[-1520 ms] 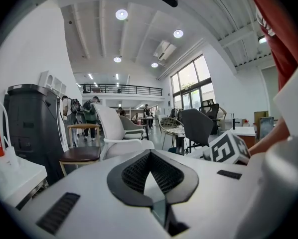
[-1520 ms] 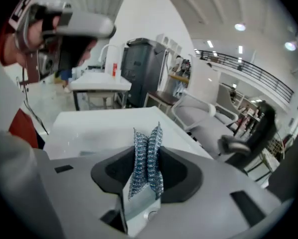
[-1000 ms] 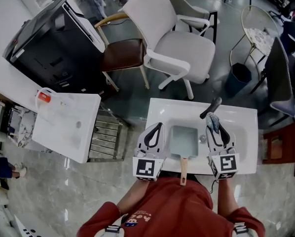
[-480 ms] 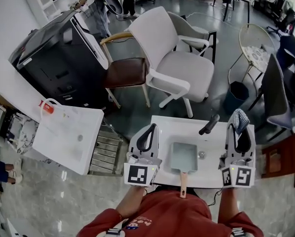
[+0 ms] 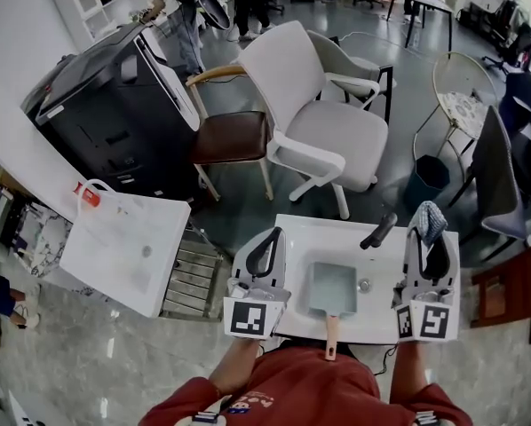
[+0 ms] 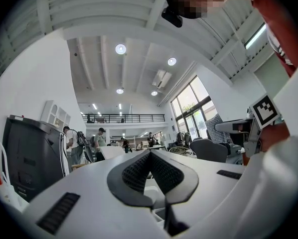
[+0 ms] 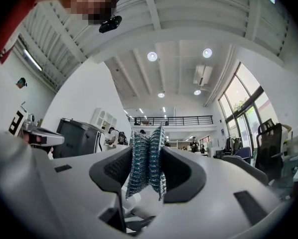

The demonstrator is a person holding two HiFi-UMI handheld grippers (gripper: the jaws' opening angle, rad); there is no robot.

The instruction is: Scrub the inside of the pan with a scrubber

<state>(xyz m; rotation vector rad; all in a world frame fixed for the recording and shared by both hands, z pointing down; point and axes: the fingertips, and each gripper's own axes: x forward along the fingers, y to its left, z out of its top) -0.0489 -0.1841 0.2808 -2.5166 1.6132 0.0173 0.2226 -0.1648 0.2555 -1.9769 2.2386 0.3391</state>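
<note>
Big open office-type room with chairs everywhere, and right below the person is a white desk (image 5: 301,231) with a sink basin sunk into it. The pan (image 5: 331,287), a square pale-teal one, lies flat in that basin. Its wooden handle (image 5: 330,331) sticks out over the front edge toward the person, and a black faucet (image 5: 378,230) sits just behind.

Both grippers are tilted up and off the pan, one on each side of it. The left gripper (image 5: 272,235) has its jaws pressed together with nothing in them. The right gripper (image 5: 430,240) has its jaws clamped on the scrubber (image 5: 431,215), a blue-silver mesh pad that pokes out past the tips.

Nothing is touching the pan, so I'd say scrubbing hasn't started.

Handling-wise, the scrubber looks soft, light and springy. It'll probably squash and could wriggle loose under sideways rubbing, so a deep pinch across its middle seems right, which is about what it has now.

The pan looks stiff and not very heavy, so I'd guess it skates around on the smooth basin once pushed. That wooden handle is the obvious place for the free left jaws to grab and steady it.
</note>
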